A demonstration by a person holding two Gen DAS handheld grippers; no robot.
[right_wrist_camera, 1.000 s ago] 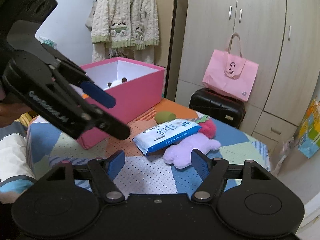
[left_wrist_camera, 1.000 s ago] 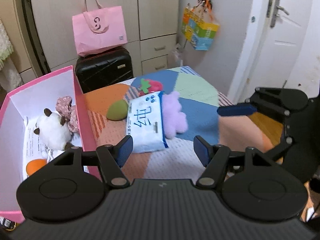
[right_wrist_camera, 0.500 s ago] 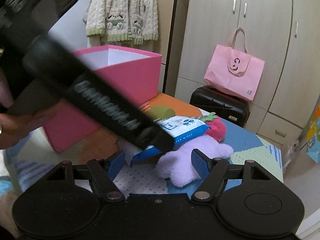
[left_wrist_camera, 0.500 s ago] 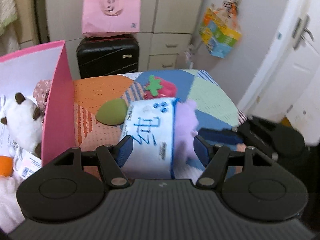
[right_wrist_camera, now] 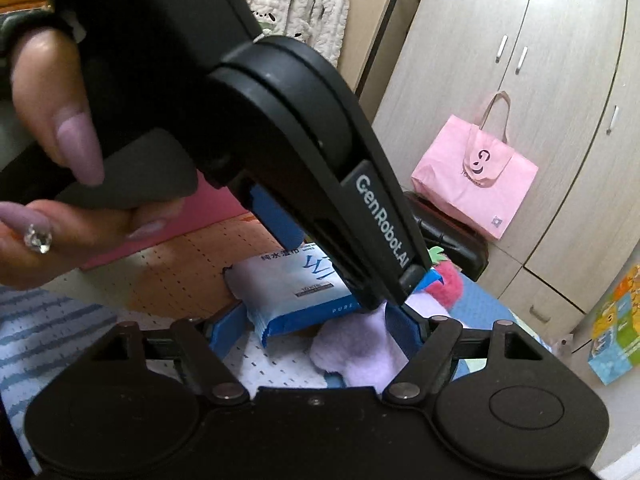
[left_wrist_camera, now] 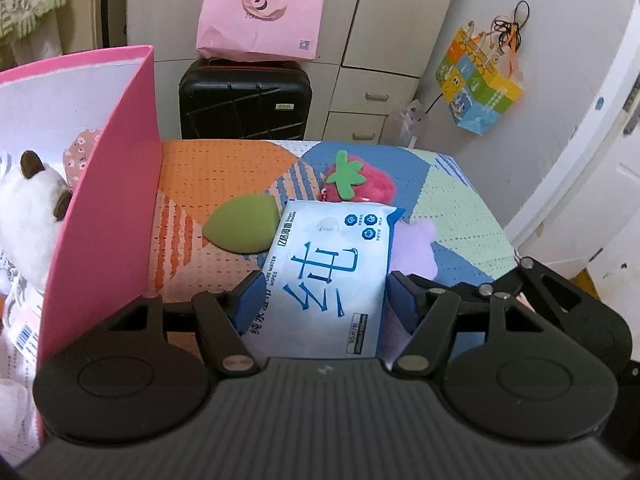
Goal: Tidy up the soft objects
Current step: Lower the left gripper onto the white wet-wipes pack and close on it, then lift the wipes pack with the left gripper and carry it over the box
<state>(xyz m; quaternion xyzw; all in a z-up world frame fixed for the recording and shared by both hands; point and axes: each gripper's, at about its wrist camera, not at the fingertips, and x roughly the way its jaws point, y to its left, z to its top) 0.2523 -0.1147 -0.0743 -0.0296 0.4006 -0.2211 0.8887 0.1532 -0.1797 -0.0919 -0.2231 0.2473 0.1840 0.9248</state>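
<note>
A white and blue wet-wipes pack (left_wrist_camera: 328,280) lies on the patchwork table, partly over a purple plush (left_wrist_camera: 416,248). My left gripper (left_wrist_camera: 326,300) straddles the pack, one blue pad at each long edge, and its jaws are opening. In the right wrist view, my right gripper (right_wrist_camera: 316,332) is low over the purple plush (right_wrist_camera: 360,352) with its jaws opening; the plush and a corner of the pack (right_wrist_camera: 288,292) lie between its fingers. One finger (right_wrist_camera: 380,232) of the left gripper crosses this view. A green sponge (left_wrist_camera: 240,226) and a strawberry plush (left_wrist_camera: 360,184) lie beyond the pack.
An open pink box (left_wrist_camera: 104,200) stands at the left with a white plush animal (left_wrist_camera: 28,208) and a floral fabric item (left_wrist_camera: 80,148) inside. Behind the table are a black suitcase (left_wrist_camera: 244,100) and a pink bag (left_wrist_camera: 260,12). A person's hand (right_wrist_camera: 60,160) holds the left gripper.
Both grippers have come down and forward onto the pile. The left one now has the wipes pack between its fingers, the right one the purple plush. The left gripper fills the right view.
</note>
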